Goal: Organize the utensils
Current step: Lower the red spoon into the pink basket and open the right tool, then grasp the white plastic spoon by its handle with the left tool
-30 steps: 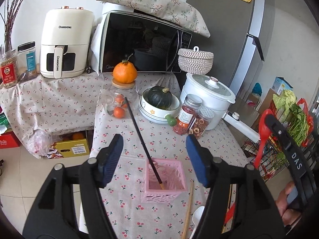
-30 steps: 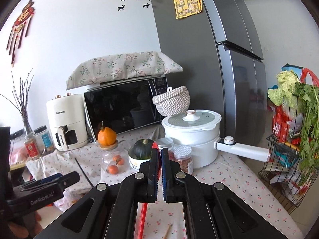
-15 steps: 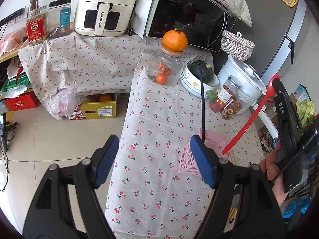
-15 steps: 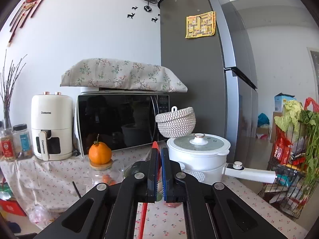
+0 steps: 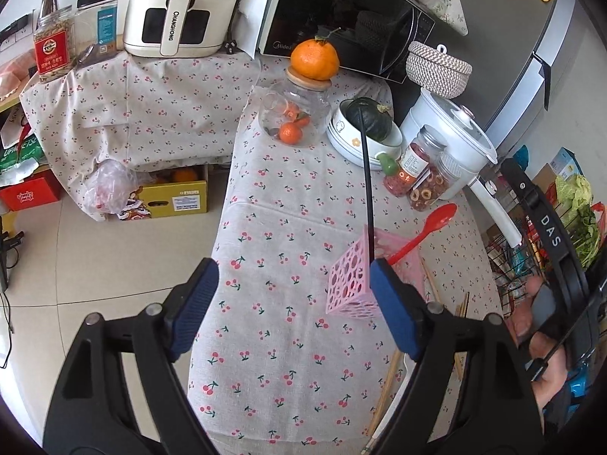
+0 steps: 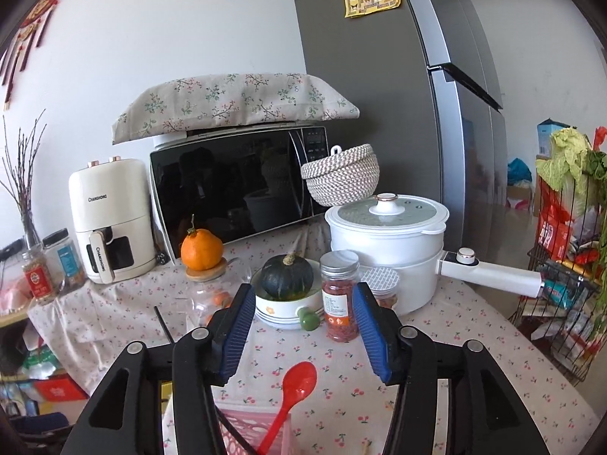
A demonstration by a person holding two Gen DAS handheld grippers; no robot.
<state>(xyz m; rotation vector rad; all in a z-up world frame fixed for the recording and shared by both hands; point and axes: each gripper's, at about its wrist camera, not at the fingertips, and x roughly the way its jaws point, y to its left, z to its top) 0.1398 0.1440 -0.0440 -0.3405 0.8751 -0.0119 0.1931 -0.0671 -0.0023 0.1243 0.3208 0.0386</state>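
A pink perforated holder (image 5: 354,284) stands on the cherry-print tablecloth (image 5: 288,227). A black chopstick (image 5: 367,189) and a red spoon (image 5: 428,227) lean out of it. My left gripper (image 5: 290,269) hovers left of the holder, jaws opening, only cloth between them. Wooden chopsticks (image 5: 387,390) lie flat to the holder's right. My right gripper (image 6: 303,290) hangs over the holder (image 6: 242,432), jaws opening. The red spoon (image 6: 296,386) sits below its fingers, untouched. The black chopstick (image 6: 163,322) shows at the left. A hand (image 5: 546,341) holds the right gripper's body.
Behind the holder stand a glass jar (image 5: 294,113) topped by an orange, a bowl with a dark squash (image 6: 288,276), spice jars (image 6: 339,299) and a white pot (image 6: 387,235) with a long handle. A wire vegetable basket (image 6: 561,303) is right. The table's left edge drops to floor.
The right gripper went from shut on the red spoon to open, and the spoon now stands in the pink holder. The left gripper widened and tilted further down over the table.
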